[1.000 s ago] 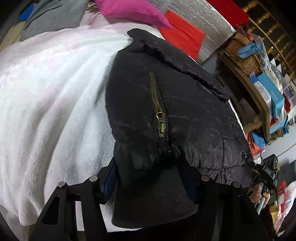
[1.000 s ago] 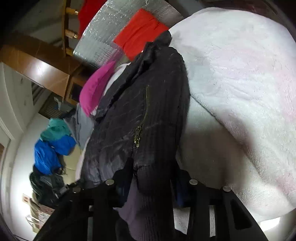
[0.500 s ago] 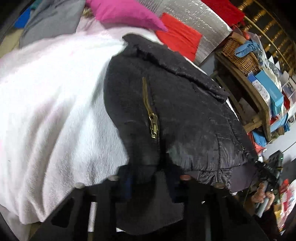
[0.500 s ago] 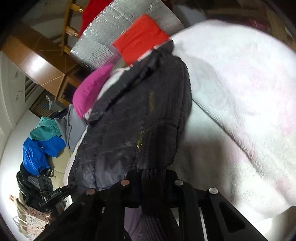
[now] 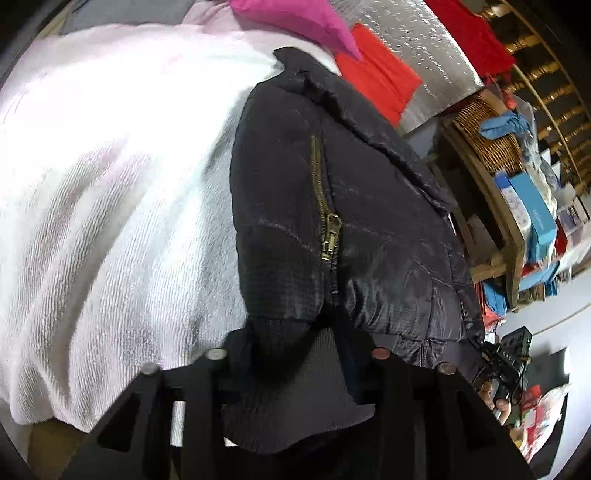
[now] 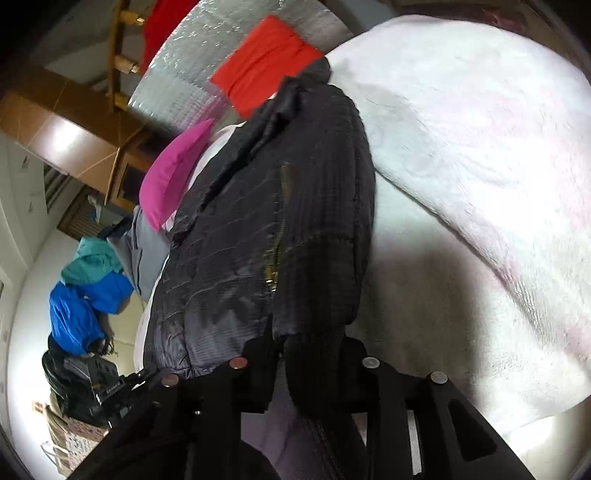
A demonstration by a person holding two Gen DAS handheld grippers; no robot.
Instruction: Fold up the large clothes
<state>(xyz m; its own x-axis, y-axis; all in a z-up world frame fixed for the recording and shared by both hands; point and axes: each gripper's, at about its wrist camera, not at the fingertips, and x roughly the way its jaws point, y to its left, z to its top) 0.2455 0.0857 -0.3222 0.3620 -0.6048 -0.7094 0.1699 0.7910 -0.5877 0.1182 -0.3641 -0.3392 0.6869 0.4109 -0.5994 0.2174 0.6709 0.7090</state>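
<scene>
A black quilted jacket [image 5: 369, 206] with a brass zipper [image 5: 325, 218] lies on a white fleece blanket [image 5: 110, 177]. My left gripper [image 5: 295, 350] is shut on the jacket's ribbed hem, which bunches between the jaws. In the right wrist view the same jacket [image 6: 280, 221] stretches away from me, and my right gripper [image 6: 306, 354] is shut on its dark ribbed hem at the near edge. The collar end points toward the far wall in both views.
A pink pillow [image 5: 291, 18] and red cloth [image 5: 376, 85] lie past the collar. A wooden shelf with a wicker basket [image 5: 484, 136] and boxes stands to the right. A blue and teal garment [image 6: 85, 295] lies on the floor at left.
Both grippers closed fully on the hem and pulled it nearer; the jacket shifted slightly and is drawn tauter between the two grips.
</scene>
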